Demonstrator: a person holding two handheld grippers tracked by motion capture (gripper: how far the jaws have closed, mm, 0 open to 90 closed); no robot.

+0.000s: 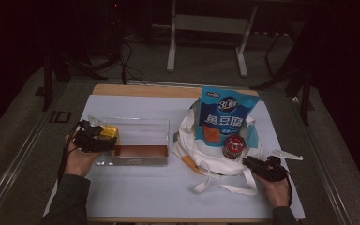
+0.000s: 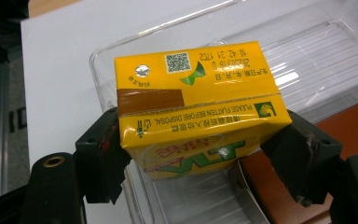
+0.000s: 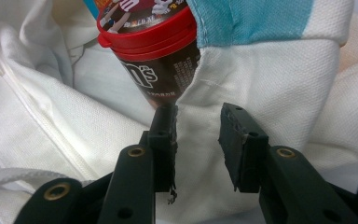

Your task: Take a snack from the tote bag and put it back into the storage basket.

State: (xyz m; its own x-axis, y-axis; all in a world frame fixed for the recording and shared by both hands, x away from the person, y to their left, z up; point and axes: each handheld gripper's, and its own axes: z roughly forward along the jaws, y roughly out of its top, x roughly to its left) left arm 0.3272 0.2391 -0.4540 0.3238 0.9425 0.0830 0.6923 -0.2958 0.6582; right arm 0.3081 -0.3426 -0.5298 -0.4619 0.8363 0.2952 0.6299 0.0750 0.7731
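A yellow drink carton (image 2: 200, 98) sits between the jaws of my left gripper (image 2: 205, 135), whose pads press on its two sides. It hangs over the left end of a clear plastic bin (image 1: 143, 123); in the high view the carton (image 1: 109, 131) and left gripper (image 1: 103, 137) are there. A white tote bag (image 1: 187, 140) lies to the right with a blue snack pouch (image 1: 227, 112) and a red-lidded brown can (image 1: 233, 146) in it. My right gripper (image 3: 198, 112) stands at the bag's rim (image 3: 270, 84), jaws apart, just below the can (image 3: 154, 51).
The bin (image 2: 307, 51) has a brown floor (image 1: 140, 151). A white mat (image 1: 150, 192) covers the table, with wood edge (image 1: 136, 90) at the back. The bag's straps (image 1: 225, 187) trail toward the front edge. A desk frame (image 1: 206, 28) stands on the floor beyond.
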